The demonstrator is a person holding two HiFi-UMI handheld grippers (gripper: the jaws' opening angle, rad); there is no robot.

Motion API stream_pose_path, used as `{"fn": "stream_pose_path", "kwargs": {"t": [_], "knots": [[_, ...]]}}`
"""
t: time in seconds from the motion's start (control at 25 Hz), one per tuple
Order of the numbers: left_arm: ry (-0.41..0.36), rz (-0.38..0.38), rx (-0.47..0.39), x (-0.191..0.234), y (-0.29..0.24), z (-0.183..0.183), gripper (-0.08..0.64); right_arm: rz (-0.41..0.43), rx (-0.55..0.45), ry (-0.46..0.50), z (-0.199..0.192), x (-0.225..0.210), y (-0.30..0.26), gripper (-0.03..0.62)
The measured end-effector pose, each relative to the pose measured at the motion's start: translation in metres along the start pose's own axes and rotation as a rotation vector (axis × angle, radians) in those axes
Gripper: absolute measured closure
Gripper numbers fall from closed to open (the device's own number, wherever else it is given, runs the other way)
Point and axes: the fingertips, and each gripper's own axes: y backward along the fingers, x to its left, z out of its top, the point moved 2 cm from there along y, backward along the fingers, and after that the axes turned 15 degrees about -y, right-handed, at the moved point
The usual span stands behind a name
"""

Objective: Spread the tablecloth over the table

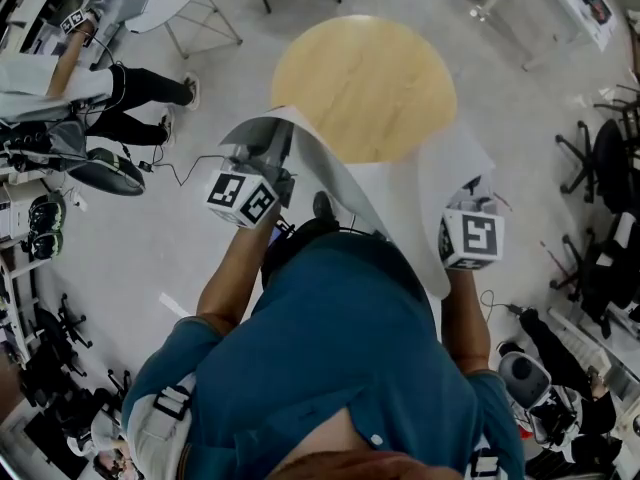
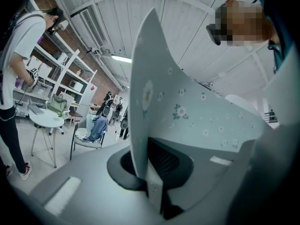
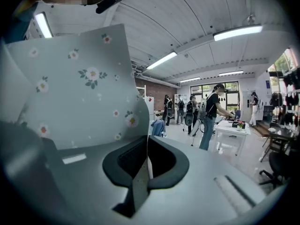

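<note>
One tablecloth [image 1: 385, 183], pale floral, held aloft mid-frame, just below the round wooden counter [image 1: 365, 78]. Left gripper [image 2: 151, 172]: jaws clamped on one cloth edge. Right gripper [image 3: 143, 170]: jaws clamped on the opposite edge.

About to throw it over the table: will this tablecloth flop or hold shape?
Probably semi-stiff: the tablecloth stands in smooth curves above the left gripper. Likely light: the right gripper holds it by a thin edge pinch.
</note>
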Motion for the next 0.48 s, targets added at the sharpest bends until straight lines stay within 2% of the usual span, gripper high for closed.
{"fn": "stream_pose_path", "kwargs": {"t": [0.12, 0.28, 0.48], "knots": [[0.014, -0.017, 0.006, 0.014, -0.014, -0.006, 0.558, -0.035, 0.005, 0.010, 0.003, -0.007, -0.015, 0.578], [0.031, -0.047, 0.039, 0.025, -0.036, -0.029, 0.558, -0.068, 0.027, -0.023, -0.006, -0.017, -0.029, 0.578], [0.013, -0.011, 0.075, 0.038, -0.048, -0.043, 0.558, -0.041, 0.050, -0.019, -0.011, -0.023, -0.033, 0.578]]}}
